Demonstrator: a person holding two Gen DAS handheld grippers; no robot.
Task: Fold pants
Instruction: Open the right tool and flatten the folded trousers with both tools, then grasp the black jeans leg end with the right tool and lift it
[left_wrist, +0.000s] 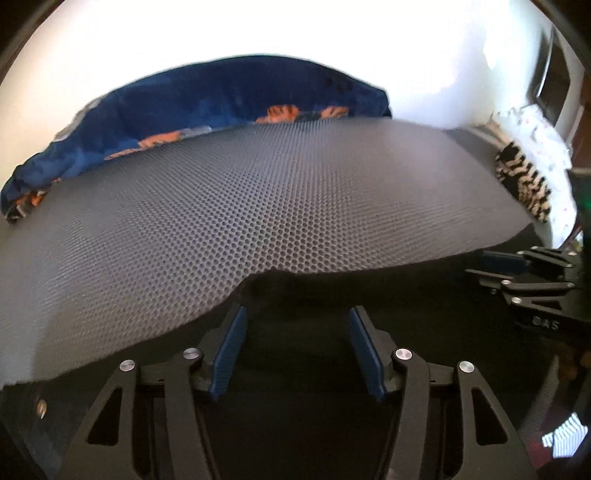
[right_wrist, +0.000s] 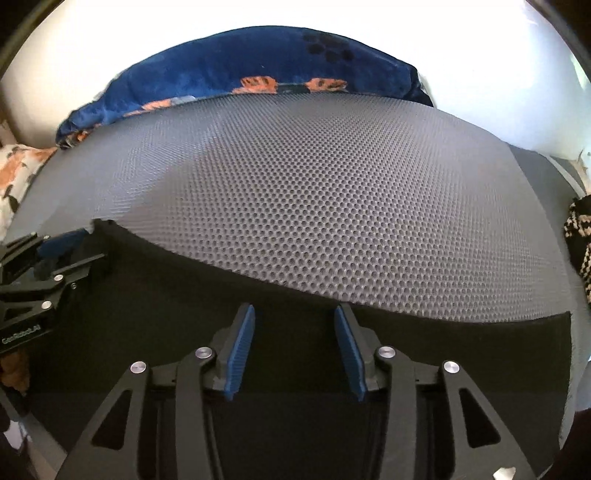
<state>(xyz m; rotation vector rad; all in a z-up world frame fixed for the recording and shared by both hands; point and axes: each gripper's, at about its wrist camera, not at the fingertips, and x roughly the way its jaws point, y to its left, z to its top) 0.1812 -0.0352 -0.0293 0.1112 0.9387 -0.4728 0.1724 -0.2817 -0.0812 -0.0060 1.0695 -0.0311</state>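
The black pants (left_wrist: 332, 295) lie flat on the near part of a grey honeycomb mat (left_wrist: 258, 192); in the right wrist view the pants (right_wrist: 155, 302) also spread under the fingers. My left gripper (left_wrist: 295, 317) is open, its blue pads just above the pants' far edge, nothing between them. My right gripper (right_wrist: 294, 314) is open and empty over the pants edge. The right gripper (left_wrist: 524, 273) shows at the right of the left wrist view. The left gripper (right_wrist: 55, 254) shows at the left of the right wrist view.
A blue blanket with orange tiger print (left_wrist: 207, 107) is bunched along the mat's far edge, also in the right wrist view (right_wrist: 258, 70). A black-and-cream patterned cloth (left_wrist: 524, 177) and white fabric (left_wrist: 543, 136) lie at the right. A floral cloth (right_wrist: 14, 173) lies at the left.
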